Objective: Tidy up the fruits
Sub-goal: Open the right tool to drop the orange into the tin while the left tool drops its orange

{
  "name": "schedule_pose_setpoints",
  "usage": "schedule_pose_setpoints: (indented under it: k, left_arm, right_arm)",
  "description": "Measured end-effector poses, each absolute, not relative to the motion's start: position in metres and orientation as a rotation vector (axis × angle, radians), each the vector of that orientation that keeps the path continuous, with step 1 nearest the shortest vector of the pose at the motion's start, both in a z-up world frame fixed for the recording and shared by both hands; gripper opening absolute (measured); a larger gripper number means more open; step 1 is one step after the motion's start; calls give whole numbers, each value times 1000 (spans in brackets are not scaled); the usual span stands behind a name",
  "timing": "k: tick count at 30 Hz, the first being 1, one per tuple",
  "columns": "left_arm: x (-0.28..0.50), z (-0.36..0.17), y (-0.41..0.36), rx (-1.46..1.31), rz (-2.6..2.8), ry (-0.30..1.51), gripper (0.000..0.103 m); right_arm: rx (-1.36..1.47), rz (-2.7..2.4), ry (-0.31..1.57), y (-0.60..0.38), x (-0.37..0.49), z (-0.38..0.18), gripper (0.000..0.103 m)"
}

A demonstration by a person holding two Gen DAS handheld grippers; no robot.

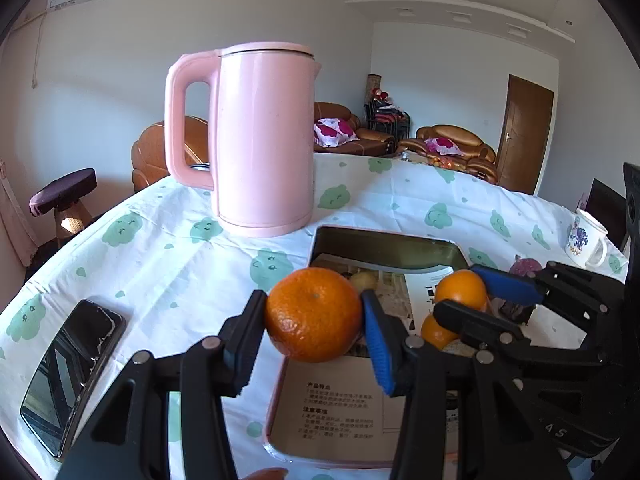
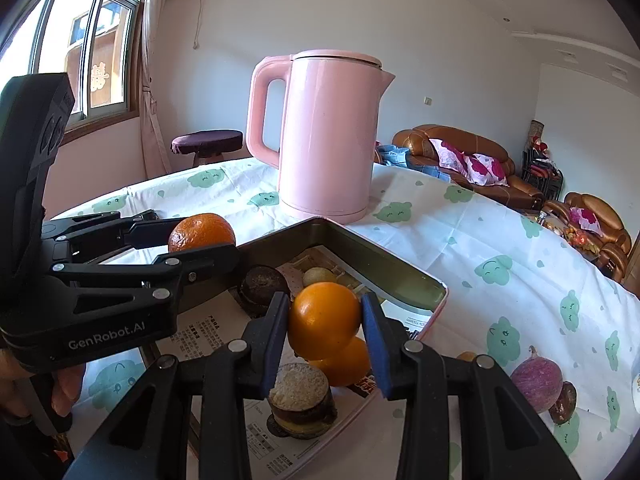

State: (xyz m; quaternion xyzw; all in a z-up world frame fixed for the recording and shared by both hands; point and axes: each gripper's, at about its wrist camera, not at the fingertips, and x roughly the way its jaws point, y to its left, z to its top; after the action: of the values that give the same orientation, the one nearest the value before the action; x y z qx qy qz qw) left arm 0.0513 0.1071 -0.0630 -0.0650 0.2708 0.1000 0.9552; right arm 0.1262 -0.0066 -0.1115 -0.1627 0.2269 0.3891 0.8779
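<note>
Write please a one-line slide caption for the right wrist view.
Right tongs grip an orange over the tin tray; left tongs hold another beside a pink kettle.

A kettle point(image 1: 264, 140) stands on the bench point(image 1: 168, 264), behind a tray point(image 1: 384, 248). A phone point(image 1: 72, 376) lies left of the tray; a mug point(image 1: 586, 240) stands at its right.

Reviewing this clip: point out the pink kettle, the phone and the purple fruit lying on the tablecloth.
pink kettle point(image 1: 264, 140), left wrist view, middle of its body.
phone point(image 1: 72, 376), left wrist view, centre of its dark screen.
purple fruit point(image 2: 536, 384), right wrist view, middle of its rounded skin.
</note>
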Motion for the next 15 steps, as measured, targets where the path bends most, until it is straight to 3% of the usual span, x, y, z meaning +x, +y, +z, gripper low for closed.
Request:
schedule_pose_setpoints:
  k: [12,15]
  left_arm:
    - [54,-63,103,-108,208,556,50]
    - [53,-63,102,-103,205,549,58]
  right_arm:
    - [-343,816,501,-3,133,-116,40]
    - [-354,822,508,-1,132,-117,40]
